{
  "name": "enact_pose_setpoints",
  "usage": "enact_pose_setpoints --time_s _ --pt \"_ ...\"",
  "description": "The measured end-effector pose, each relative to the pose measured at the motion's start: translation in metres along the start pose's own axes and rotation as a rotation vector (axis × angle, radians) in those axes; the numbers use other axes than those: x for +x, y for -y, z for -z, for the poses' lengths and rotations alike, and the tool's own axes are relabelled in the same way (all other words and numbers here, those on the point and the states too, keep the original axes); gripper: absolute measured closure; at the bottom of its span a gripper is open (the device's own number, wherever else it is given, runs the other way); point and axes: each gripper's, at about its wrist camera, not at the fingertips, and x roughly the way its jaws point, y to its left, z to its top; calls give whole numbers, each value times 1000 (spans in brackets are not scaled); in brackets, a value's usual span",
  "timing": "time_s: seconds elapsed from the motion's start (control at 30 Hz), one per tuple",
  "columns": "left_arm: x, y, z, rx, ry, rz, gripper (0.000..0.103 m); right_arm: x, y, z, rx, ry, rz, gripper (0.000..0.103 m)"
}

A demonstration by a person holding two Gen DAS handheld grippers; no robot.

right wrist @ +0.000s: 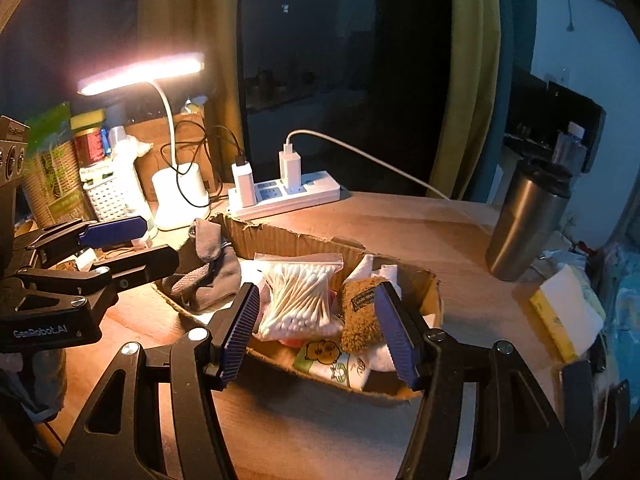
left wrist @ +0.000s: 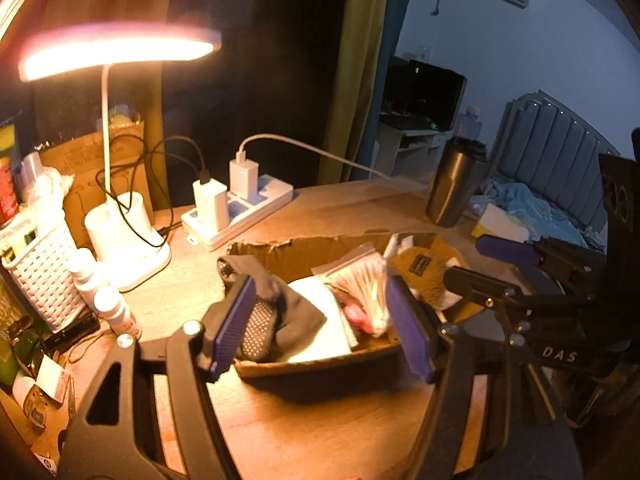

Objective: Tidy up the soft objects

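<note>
The right wrist view looks down into the shallow torn brown cardboard box [right wrist: 424, 280] on the wooden counter [right wrist: 400, 224] and shows a clear zip bag of cotton swabs [right wrist: 298, 296], a brown fuzzy cloth with a dark label [right wrist: 360, 316] and a white printed tissue pack [right wrist: 336, 368] in it; the left wrist view leaves these blurred and half hidden behind its own right finger. The dark grey sock with a dotted sole [left wrist: 264, 312] drapes over the box's left end, just beside the left hand-held gripper [left wrist: 320, 324], whose jaws stand spread and empty around the box's near-left part. The right hand-held gripper [right wrist: 320, 332] is likewise released, its fingers straddling the swab bag and fuzzy cloth. Behind the box stand a lit white desk lamp [left wrist: 120, 236], a white power strip holding 2 chargers [right wrist: 288, 192] and a grey steel tumbler [right wrist: 524, 216]; a white woven basket [left wrist: 44, 276] sits at the left.
</note>
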Motion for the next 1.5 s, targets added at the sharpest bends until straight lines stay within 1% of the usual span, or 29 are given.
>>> enact_pose_setpoints --time_s 0.27,0.37,0.5,0.57,0.6,0.63,0.67,0.73,0.77,1.03,1.1,1.17,1.5 --pt "-34 18 0 30 65 9 33 -35 -1 3 5 50 30 40" --pt "-47 23 0 38 88 4 30 -52 -2 3 10 77 37 40" --pt "-66 31 1 44 123 7 30 -72 -5 5 6 107 47 40" --pt "-76 36 2 47 140 7 29 -83 -6 6 5 123 53 38" --pt "-81 38 2 49 148 8 29 -89 -7 6 5 131 56 34" --pt "-85 40 2 51 158 9 28 -96 -8 7 6 143 59 32" --pt "-91 42 3 52 168 11 21 -101 -8 8 7 153 62 32" --pt "-101 46 4 56 187 13 13 -112 -9 9 10 173 70 31" --pt "-107 48 5 56 201 16 11 -119 -10 10 12 186 74 31" --pt "-151 60 9 68 284 18 10 -164 -18 17 26 269 104 30" --pt "-161 63 10 72 302 16 9 -174 -20 20 34 285 111 30" --pt "-169 65 12 74 314 10 5 -183 -20 22 42 297 117 30" --pt "-220 84 16 79 386 -18 4 -240 -32 24 40 385 156 29"
